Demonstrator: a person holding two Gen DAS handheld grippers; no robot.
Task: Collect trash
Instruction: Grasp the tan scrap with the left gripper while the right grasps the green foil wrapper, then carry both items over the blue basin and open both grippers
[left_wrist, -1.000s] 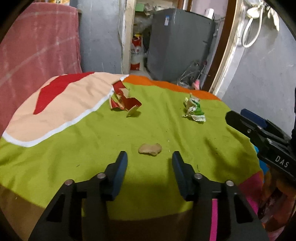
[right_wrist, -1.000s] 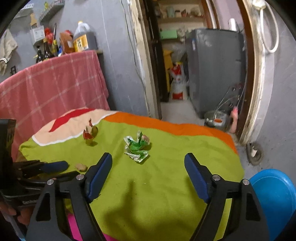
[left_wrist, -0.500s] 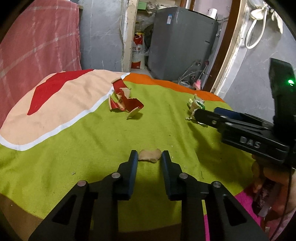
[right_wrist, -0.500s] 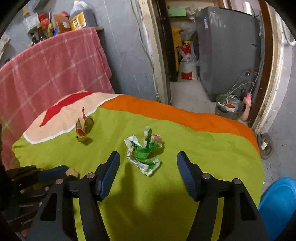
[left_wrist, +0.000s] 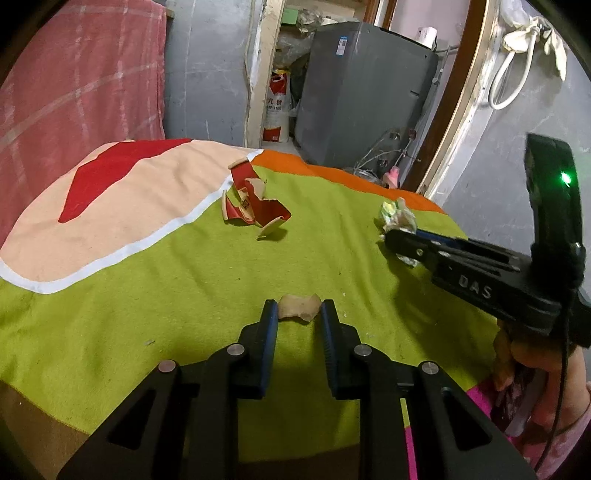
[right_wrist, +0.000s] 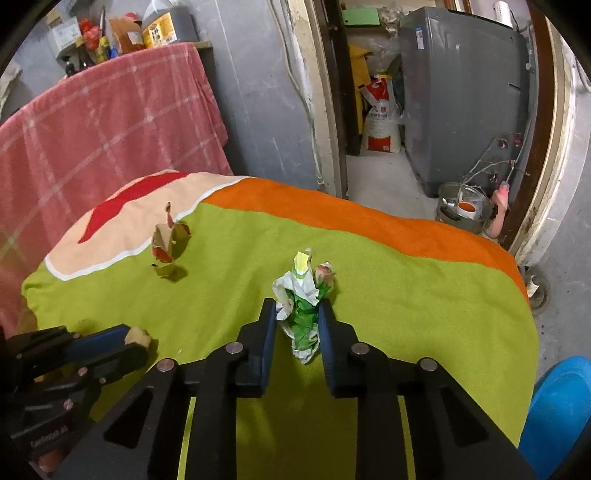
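Observation:
My left gripper (left_wrist: 298, 309) is shut on a small tan scrap (left_wrist: 298, 305) at its fingertips, low over the green cloth. It also shows in the right wrist view (right_wrist: 137, 336). My right gripper (right_wrist: 297, 312) is shut on a crumpled green-and-white wrapper (right_wrist: 303, 306), squeezed upright between the pads. That wrapper also shows in the left wrist view (left_wrist: 397, 218), at the tip of the right gripper. A torn red-and-white paper cup (left_wrist: 255, 208) lies loose on the cloth, farther back; it also shows in the right wrist view (right_wrist: 168, 245).
The table is covered by a green, orange, peach and red cloth (left_wrist: 155, 266). A blue tub (right_wrist: 561, 406) stands on the floor at the right. A pink checked cloth (right_wrist: 92, 140) hangs behind. A grey machine (left_wrist: 365, 129) stands in the doorway.
Both grippers moved forward and closed: the left on the tan scrap, the right on the green wrapper, which is now pinched upright.

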